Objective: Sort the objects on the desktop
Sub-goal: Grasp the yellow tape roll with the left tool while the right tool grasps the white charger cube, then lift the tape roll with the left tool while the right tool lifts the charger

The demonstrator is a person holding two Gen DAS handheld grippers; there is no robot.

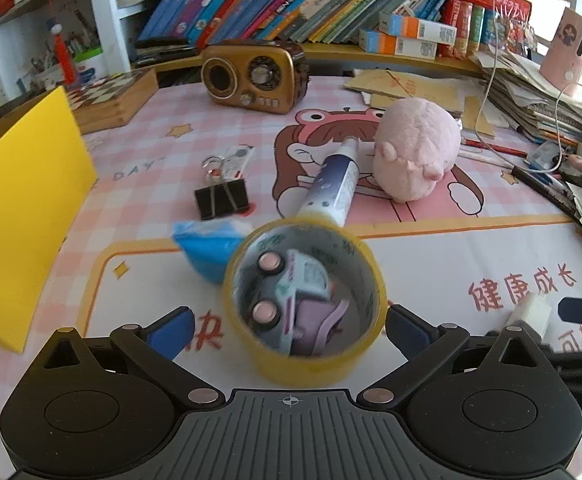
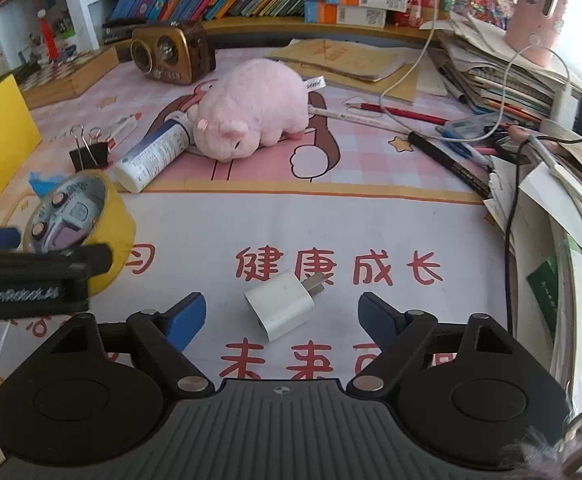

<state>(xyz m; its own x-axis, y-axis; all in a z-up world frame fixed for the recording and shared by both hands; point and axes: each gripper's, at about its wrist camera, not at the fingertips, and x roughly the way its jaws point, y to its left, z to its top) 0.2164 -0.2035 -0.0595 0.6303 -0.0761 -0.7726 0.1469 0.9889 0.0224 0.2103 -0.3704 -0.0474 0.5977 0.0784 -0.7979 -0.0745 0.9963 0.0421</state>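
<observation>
1. Your left gripper (image 1: 289, 322) had its jaws spread wide around the tape roll (image 1: 305, 300), blue pads clear of its sides, so open, nothing gripped.
2. The roll stood on the desk mat (image 1: 451, 264) near its front edge, hole up; a toy car (image 1: 291, 292) lay inside it.
3. Your right gripper (image 2: 281, 316) was open too, pads either side of the white charger (image 2: 281, 308), not touching it.
4. The charger lay flat on the mat by the front edge, prongs toward the back.
5. Mid-mat: a tube (image 2: 153, 156) touching the pink plush pig (image 2: 251, 110), a binder clip (image 1: 221, 198) toward the left edge.
6. A blue packet (image 1: 205, 246) sat just behind the roll, left side.
7. A radio (image 1: 253, 76) stood at the back edge, a yellow board (image 1: 23, 216) along the left edge.
</observation>
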